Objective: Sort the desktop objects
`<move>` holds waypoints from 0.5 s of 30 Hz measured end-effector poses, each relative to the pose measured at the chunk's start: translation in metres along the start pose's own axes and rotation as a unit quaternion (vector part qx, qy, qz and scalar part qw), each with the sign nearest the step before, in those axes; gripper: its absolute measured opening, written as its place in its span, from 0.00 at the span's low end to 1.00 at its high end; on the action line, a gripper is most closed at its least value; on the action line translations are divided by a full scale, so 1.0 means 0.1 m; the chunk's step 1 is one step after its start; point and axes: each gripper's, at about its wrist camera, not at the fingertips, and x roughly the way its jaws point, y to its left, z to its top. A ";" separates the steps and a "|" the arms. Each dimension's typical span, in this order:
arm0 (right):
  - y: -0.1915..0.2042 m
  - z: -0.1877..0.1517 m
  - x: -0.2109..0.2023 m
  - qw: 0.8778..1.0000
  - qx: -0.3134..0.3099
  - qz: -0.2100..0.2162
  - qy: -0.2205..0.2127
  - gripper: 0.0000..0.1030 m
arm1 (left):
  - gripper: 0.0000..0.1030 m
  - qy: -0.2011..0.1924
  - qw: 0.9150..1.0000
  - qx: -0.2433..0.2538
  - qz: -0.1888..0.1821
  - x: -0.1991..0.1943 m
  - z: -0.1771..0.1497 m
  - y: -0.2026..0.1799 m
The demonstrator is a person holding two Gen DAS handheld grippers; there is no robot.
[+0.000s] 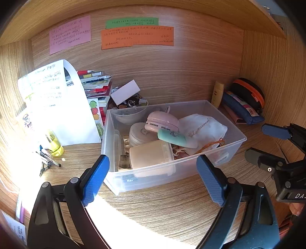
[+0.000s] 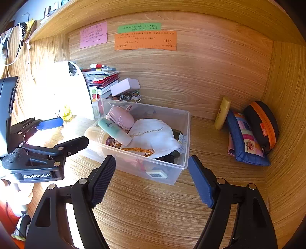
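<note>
Wooden tabletop (image 2: 153,210) in desk alcove; clear bin (image 2: 183,138) centred, crowded, mint tube (image 2: 112,130) uppermost. Left tool (image 1: 153,176) and right tool (image 2: 152,178) both wide, empty, short of bin. Next pick, possibly yellow bottle (image 2: 222,113): approach slowly, avoiding bin rim.

Before me: wood-grain desk (image 1: 172,206) alcove, back panel (image 2: 191,76), shelf (image 2: 133,7) overhead; hard sunlight fell from my left.

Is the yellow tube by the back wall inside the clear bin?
No, the yellow tube stands on the desk against the back wall, apart from the clear bin, beside the blue pouch.
</note>
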 end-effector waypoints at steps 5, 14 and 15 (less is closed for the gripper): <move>-0.01 -0.03 -0.01 1.000 0.005 0.003 0.004 0.76 | 0.91 0.000 1.000 -0.006 -0.004 -0.02 -0.02 0.00; -0.05 -0.04 -0.05 1.000 0.027 0.015 0.006 0.77 | 0.91 -0.005 1.000 -0.008 0.002 -0.04 -0.04 -0.03; -0.05 -0.04 -0.05 1.000 0.027 0.014 0.005 0.77 | 0.91 -0.006 1.000 -0.008 0.002 -0.04 -0.04 -0.03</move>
